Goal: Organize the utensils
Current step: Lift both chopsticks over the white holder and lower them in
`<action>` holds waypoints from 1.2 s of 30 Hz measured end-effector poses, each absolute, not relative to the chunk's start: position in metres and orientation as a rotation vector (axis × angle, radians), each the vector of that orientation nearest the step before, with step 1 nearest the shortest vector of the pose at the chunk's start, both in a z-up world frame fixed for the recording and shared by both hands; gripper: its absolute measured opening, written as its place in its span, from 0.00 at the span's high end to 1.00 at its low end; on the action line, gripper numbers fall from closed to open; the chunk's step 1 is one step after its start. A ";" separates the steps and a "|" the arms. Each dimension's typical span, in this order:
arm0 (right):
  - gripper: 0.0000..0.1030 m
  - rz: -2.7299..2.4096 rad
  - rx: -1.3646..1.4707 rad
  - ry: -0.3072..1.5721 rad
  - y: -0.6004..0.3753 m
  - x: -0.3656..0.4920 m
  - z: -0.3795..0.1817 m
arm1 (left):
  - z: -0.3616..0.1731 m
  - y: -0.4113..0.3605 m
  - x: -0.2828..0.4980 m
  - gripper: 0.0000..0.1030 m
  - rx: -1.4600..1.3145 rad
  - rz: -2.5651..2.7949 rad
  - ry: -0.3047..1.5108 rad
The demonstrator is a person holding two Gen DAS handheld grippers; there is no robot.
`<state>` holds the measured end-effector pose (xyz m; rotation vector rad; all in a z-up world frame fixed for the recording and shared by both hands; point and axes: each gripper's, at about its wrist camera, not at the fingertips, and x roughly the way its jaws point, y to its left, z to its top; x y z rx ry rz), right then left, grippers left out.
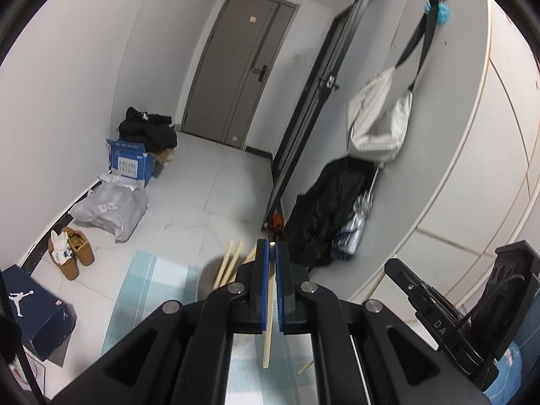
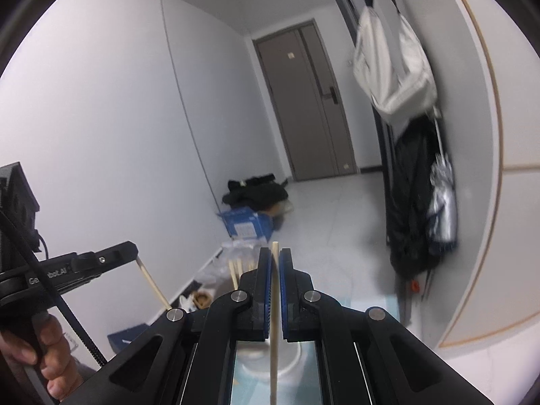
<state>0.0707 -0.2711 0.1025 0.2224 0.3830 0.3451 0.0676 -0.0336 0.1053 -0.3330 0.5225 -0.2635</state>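
White-walled hallway, tiled floor (image 1: 202, 182), grey door (image 1: 236, 67). Each closed gripper, left (image 1: 272, 248) and right (image 2: 276, 253), pinches one chopstick (image 1: 269, 334) (image 2: 275, 337); three chopsticks (image 1: 229, 263) stand just left of the fingers.

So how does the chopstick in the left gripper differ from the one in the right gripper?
The left gripper holds its chopstick slightly slanted, top end hidden between the fingers; the right gripper holds its chopstick nearly straight along the fingers, tip poking out past them. The left one looks tan with a squared end, the right one paler. Both are slim wooden sticks clamped between shut blue-padded fingers.
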 end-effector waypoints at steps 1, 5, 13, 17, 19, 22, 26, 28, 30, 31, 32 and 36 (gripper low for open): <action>0.96 0.351 0.219 0.370 -0.270 0.076 0.110 | 0.110 -0.032 0.071 1.00 -0.337 -0.264 0.512; 0.96 0.368 0.209 0.334 -0.262 0.093 0.131 | 0.122 -0.022 0.081 1.00 -0.367 -0.256 0.467; 0.96 0.406 0.205 0.298 -0.240 0.141 0.151 | 0.127 0.000 0.108 1.00 -0.410 -0.205 0.424; 0.96 0.420 0.198 0.283 -0.226 0.160 0.153 | 0.120 0.008 0.122 1.00 -0.404 -0.187 0.435; 0.96 0.433 0.200 0.287 -0.217 0.172 0.150 | 0.116 0.011 0.128 1.00 -0.398 -0.176 0.446; 0.96 0.441 0.188 0.286 -0.207 0.184 0.144 | 0.110 0.014 0.136 1.00 -0.391 -0.171 0.468; 0.96 0.457 0.178 0.296 -0.194 0.194 0.135 | 0.101 0.014 0.145 1.00 -0.366 -0.165 0.498; 0.96 0.462 0.166 0.303 -0.188 0.198 0.128 | 0.099 0.013 0.148 1.00 -0.368 -0.172 0.516; 0.96 0.467 0.156 0.312 -0.184 0.200 0.121 | 0.096 0.012 0.149 1.00 -0.361 -0.175 0.528; 0.96 0.474 0.157 0.313 -0.183 0.200 0.118 | 0.096 0.012 0.150 1.00 -0.358 -0.177 0.531; 0.96 0.476 0.159 0.314 -0.181 0.199 0.115 | 0.096 0.011 0.150 1.00 -0.354 -0.178 0.534; 0.96 0.485 0.149 0.323 -0.178 0.200 0.106 | 0.093 0.006 0.151 1.00 -0.326 -0.191 0.553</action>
